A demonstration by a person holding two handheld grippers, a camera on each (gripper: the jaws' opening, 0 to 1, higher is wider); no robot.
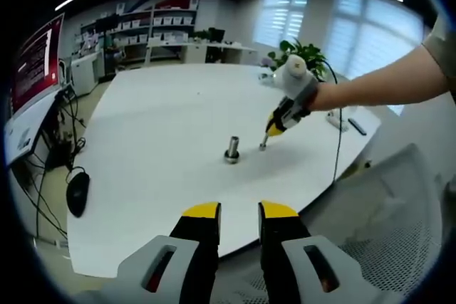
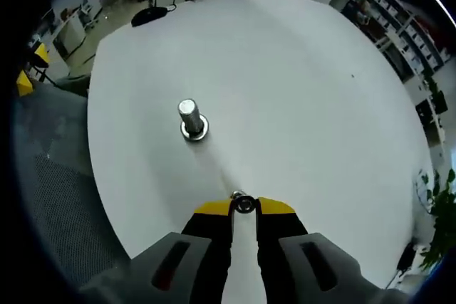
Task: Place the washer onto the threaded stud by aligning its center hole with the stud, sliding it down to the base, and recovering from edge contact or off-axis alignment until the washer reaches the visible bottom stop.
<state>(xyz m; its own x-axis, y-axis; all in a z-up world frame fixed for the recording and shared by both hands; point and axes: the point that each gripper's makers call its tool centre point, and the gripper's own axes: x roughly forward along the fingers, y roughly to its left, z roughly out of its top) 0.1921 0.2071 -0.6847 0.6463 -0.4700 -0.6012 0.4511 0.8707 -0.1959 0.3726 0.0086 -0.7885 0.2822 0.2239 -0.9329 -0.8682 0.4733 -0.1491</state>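
Note:
A metal threaded stud [image 1: 232, 149] [image 2: 190, 119] stands upright on the white table [image 1: 164, 119] [image 2: 285, 90], with a ring-like base around its foot. In the right gripper view my right gripper [image 2: 244, 204] pinches a small metal washer [image 2: 244, 203] between its yellow-tipped fingers, low over the table and short of the stud. The left gripper view shows that right gripper [image 1: 264, 144] coming in from the right, tip down beside the stud. My left gripper [image 1: 239, 210] hangs at the table's near edge, jaws a little apart with nothing between them.
A computer mouse [image 1: 77, 191] and cables lie at the table's left edge. A power strip [image 1: 335, 120] and a dark remote [image 1: 357, 127] sit at the far right by a potted plant [image 1: 305, 53]. A mesh chair [image 1: 399, 218] stands near me.

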